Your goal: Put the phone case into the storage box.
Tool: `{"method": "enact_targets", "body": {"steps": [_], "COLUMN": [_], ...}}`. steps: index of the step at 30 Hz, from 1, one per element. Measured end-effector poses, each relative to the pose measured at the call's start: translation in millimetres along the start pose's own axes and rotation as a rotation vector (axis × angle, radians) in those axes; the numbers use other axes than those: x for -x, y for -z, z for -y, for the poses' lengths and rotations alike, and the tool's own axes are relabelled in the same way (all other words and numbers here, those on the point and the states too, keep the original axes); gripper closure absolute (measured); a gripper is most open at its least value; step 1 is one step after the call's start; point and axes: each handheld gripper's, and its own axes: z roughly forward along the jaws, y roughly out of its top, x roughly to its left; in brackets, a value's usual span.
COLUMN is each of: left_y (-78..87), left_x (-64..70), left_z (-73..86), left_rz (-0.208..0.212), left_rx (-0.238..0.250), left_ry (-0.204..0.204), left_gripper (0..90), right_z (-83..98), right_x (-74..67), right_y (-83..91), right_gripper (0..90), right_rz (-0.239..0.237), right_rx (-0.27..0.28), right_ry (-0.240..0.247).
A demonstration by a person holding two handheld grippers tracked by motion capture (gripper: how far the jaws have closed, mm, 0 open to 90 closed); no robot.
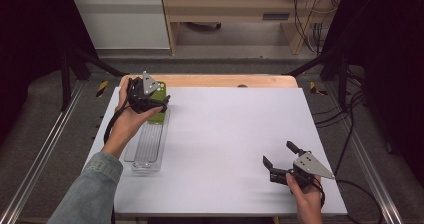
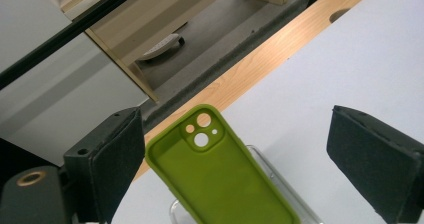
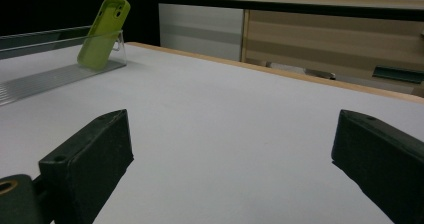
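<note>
A lime-green phone case [image 1: 160, 91] [image 2: 220, 179] leans upright against the far end of a clear plastic tray [image 1: 145, 151] [image 2: 272, 166] at the left of the white table. In the right gripper view the case [image 3: 102, 31] is propped in the tray [image 3: 50, 79], camera cut-outs at the top. My left gripper [image 1: 163, 103] [image 2: 235, 116] hovers over that end of the tray, open. The case stands between the jaws close to the left pad, and the right pad is well clear of it. My right gripper [image 1: 277, 152] [image 3: 232, 116] rests open near the table's right front corner with nothing between its fingers.
The white table top [image 1: 225, 134] has a wooden strip [image 1: 215, 80] along its far edge. Black frame struts [image 1: 75, 64] rise at both back corners. Beyond the table stand wooden furniture [image 1: 230, 9] and loose cables [image 1: 350, 119] on the right.
</note>
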Motion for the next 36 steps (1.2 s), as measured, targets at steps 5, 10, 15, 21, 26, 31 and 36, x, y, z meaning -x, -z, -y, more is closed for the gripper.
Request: {"method": "enact_targets", "body": {"steps": [5, 10, 15, 21, 26, 31, 36], "left_y": [1.5, 1.8, 2.5, 2.9, 0.6, 1.7, 4.1], "left_x": [5.7, 11.4, 18.5, 25.9, 29.3, 32.7, 36.5], "left_z": [-4.0, -5.4, -3.6, -1.2, -1.2, -4.1, -5.7], "left_rz": [0.008, 0.019, 0.035, 0.052, 0.057, 0.073, 0.067], "left_rx": [0.018, 0.031, 0.045, 0.054, 0.057, 0.082, 0.090], "left_ry": [0.008, 0.015, 0.030, 0.041, 0.043, 0.049, 0.031], "left_gripper": [7.7, 7.0, 6.4, 6.0, 5.5, 5.3, 5.0], "right_z": [0.0, -0.2, -0.4, -0.7, -1.2, -1.3, -1.3], "right_x": [-0.1, 0.0, 0.2, -0.1, -0.3, -0.4, -0.6], "right_y": [-0.2, 0.2, 0.6, 0.3, 0.9, 1.2, 0.9], "right_gripper": [3.2, 3.2, 3.2, 3.2, 3.2, 3.2, 3.2], "right_rz": [-0.003, -0.003, -0.004, -0.008, -0.011, -0.013, -0.015], "right_rx": [0.001, 0.002, 0.002, 0.003, 0.005, 0.004, 0.004], "right_ry": [-0.002, -0.006, -0.007, -0.005, -0.006, -0.006, -0.005]}}
